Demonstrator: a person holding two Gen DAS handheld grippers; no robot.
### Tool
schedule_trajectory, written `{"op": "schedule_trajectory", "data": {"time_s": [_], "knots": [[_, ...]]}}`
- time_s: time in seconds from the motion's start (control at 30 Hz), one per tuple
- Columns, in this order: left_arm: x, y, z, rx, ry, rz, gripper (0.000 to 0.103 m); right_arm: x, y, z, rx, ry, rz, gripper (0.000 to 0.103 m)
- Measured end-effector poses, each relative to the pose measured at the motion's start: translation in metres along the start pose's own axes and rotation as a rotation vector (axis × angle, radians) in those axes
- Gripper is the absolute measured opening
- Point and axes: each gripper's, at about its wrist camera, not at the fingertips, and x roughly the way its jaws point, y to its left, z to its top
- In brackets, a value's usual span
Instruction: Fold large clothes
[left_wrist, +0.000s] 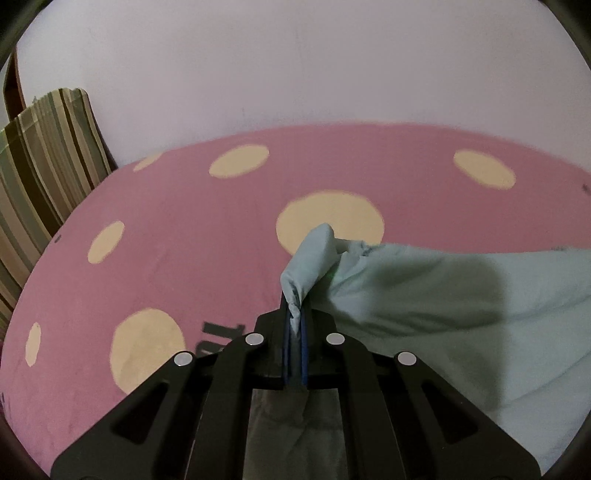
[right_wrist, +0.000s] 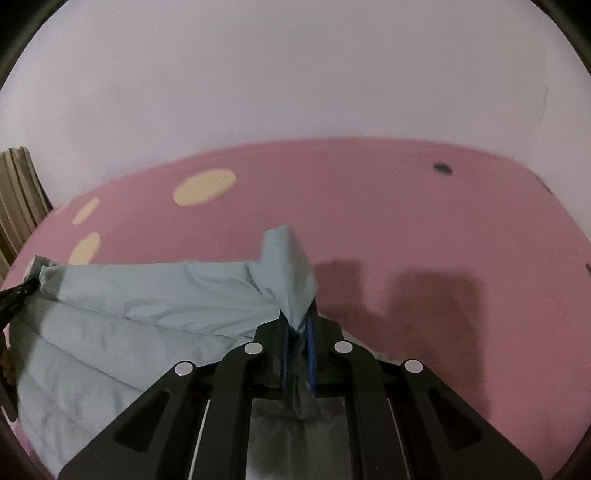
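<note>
Carrying the fold across called for both corners level and taut. Left claw (left_wrist: 295, 325) was clenched on the pale blue garment (left_wrist: 461, 314) over the pink spotted bed cover (left_wrist: 184, 221); right claw (right_wrist: 297, 332) gripped its other corner. Black lettering beside the left claw was unreadable.

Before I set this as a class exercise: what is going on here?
A person is folding a pale blue garment on a pink spotted bed cover, holding a gripper in each hand. The left gripper is shut on one bunched corner of the cloth, and the right gripper is shut on another. The edge between them hangs lifted off the cover, while the rest trails beneath. The fold is not yet laid down.
</note>
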Motion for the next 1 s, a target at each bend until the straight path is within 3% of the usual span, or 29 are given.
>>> {"op": "schedule_trajectory", "data": {"time_s": [0.27,0.8,0.9,1.0], "knots": [[0.035,-0.016,-0.019,0.034,0.046,0.036,0.004,0.038,-0.002,-0.017,0.013,0.083,-0.007,0.008],[0.041,-0.016,-0.02,0.02,0.051,0.039,0.007,0.044,0.002,-0.02,0.0,0.067,-0.028,0.012],[0.039,-0.016,-0.018,0.017,0.059,0.062,0.018,0.039,0.001,-0.018,0.013,0.07,-0.029,0.02],[0.027,-0.001,-0.012,-0.039,0.066,0.086,0.054,0.03,-0.001,-0.013,0.025,0.076,-0.043,0.039]]}}
